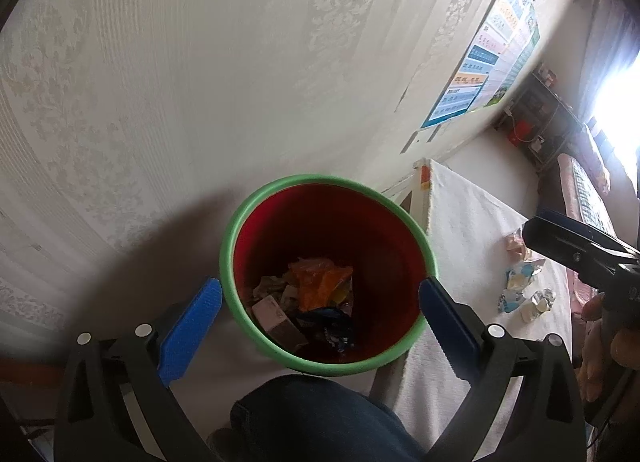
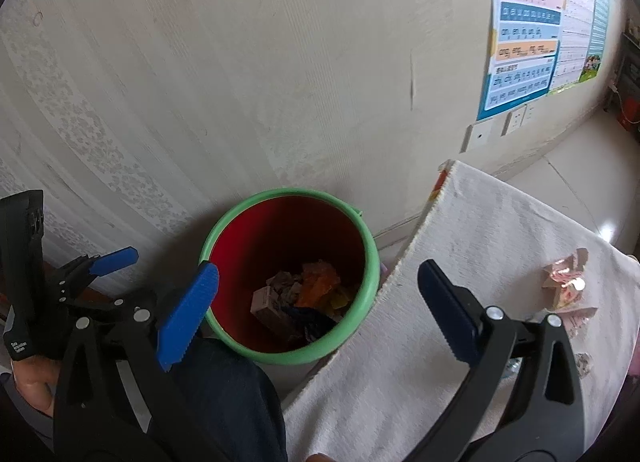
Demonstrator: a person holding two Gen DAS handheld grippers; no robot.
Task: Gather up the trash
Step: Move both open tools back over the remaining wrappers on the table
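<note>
A bin with a red inside and a green rim [image 1: 240, 221] stands on the floor against the wall. It holds an orange wrapper [image 1: 320, 282], a small pale box [image 1: 276, 318] and dark scraps. My left gripper [image 1: 320, 290] hangs open right above the bin's mouth, with nothing between its blue pads. My right gripper [image 2: 318, 268] is also open and empty; it spans the bin rim [image 2: 372, 262] and the edge of the white cloth. Crumpled wrappers [image 1: 520, 282] [image 2: 568, 286] lie on that cloth to the right.
The white cloth [image 2: 480, 242] covers a low surface right of the bin. A person's knee in dark trousers [image 1: 312, 414] sits just in front of the bin. A patterned wall with a poster [image 2: 528, 29] is behind. A dark shelf [image 1: 540, 113] stands far right.
</note>
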